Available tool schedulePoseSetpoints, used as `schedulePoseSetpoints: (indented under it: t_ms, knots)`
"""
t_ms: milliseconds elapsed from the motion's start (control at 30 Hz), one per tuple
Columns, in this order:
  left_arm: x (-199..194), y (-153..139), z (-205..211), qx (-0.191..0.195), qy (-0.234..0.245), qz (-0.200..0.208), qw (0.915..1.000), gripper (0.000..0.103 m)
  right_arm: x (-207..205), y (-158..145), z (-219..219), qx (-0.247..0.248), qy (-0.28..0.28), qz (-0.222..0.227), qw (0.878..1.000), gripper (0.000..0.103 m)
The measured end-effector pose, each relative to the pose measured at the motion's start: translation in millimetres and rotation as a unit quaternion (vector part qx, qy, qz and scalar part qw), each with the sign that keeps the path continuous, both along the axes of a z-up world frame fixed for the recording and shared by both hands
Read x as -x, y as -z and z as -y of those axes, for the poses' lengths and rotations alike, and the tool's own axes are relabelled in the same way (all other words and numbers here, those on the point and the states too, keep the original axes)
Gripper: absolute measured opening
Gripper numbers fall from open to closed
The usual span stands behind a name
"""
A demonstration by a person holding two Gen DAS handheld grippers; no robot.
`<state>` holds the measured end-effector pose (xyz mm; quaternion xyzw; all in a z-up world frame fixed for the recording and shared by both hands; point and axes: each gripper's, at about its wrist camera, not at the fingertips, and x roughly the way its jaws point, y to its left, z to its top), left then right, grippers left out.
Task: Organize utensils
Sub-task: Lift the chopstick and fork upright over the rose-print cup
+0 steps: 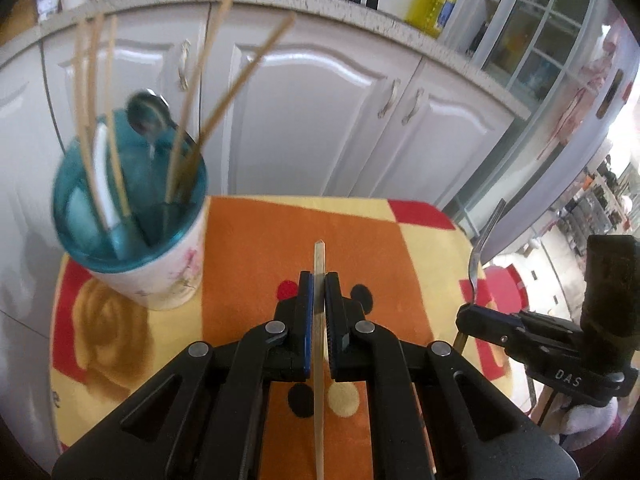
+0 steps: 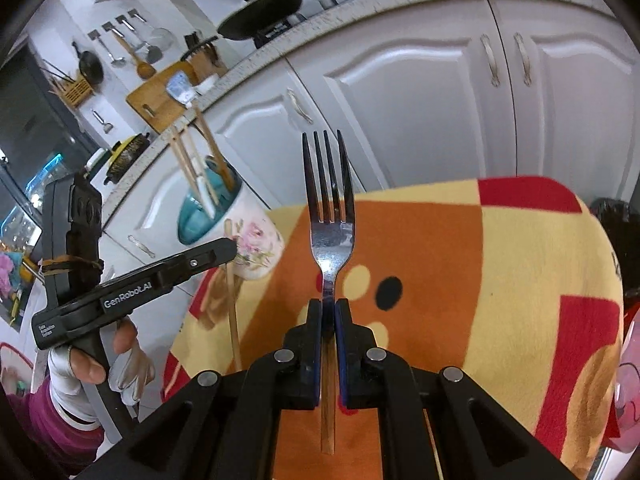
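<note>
The left gripper (image 1: pixel 319 280) is clamped tight on a single wooden chopstick (image 1: pixel 319 332), which runs straight up between its blue-lined fingers (image 1: pixel 306 320) with a short tip poking past them and the long remainder trailing back under the jaws. Ahead of it and to its left stands the utensil cup (image 1: pixel 160 264) — white outside with a pink flower print, teal inside — on the orange, yellow and red patterned cloth (image 1: pixel 248 248) that covers the small table. That cup already carries several chopsticks (image 1: pixel 188 120) leaning at different angles, a metal spoon (image 1: pixel 146 114) with its bowl upward, and a white-handled piece (image 1: pixel 102 176) whose kind is too blurred to tell. The right gripper (image 2: pixel 329 306) is likewise closed down hard, pinching the neck of a steel fork (image 2: pixel 329 216) just below the tines, so the four prongs stand upright beyond the fingertips and the handle runs back between the fingers. From the right wrist view the left gripper (image 2: pixel 230 248) sits off to the left, close to the cup (image 2: pixel 252 248), its chopstick (image 2: pixel 233 320) hanging down below its jaws; a hand (image 2: pixel 92 356) in a partly fingerless white glove with a magenta sleeve grips its handle. Beyond both tools, white cabinet doors (image 1: pixel 320 120) sit under a speckled counter.
</note>
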<state>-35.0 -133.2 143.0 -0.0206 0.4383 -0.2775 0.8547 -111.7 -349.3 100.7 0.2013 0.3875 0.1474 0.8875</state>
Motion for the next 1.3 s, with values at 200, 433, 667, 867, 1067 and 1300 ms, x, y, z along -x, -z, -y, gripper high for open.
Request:
schedulePoseSetpoints:
  t_ms: [200, 433, 667, 867, 1067, 1300]
  knots:
    - [7, -29, -26, 0.021, -0.012, 0.022, 0.9995, 0.004, 1, -24, -9, 0.001, -0.011, 0.028, 1.000, 0.006]
    - [10, -59, -57, 0.033, -0.028, 0.047, 0.9980, 0.004, -11, -55, -29, 0.003, -0.033, 0.064, 0.997, 0.006]
    - [8, -107, -97, 0.048, -0.047, 0.085, 0.9941, 0.004, -37, -87, -60, 0.008, -0.060, 0.096, 0.994, 0.006]
    - [-2, -153, -128, 0.058, -0.066, 0.127, 0.9879, 0.004, -67, -107, -88, 0.014, -0.075, 0.118, 0.990, 0.006]
    - [-19, -189, -147, 0.047, -0.093, 0.178, 0.9784, 0.004, -102, -122, -116, 0.019, -0.083, 0.132, 0.988, 0.006]
    - [-48, -183, -150, 0.014, -0.117, 0.196, 0.9736, 0.004, -140, -121, -141, 0.033, -0.080, 0.143, 0.986, 0.006]
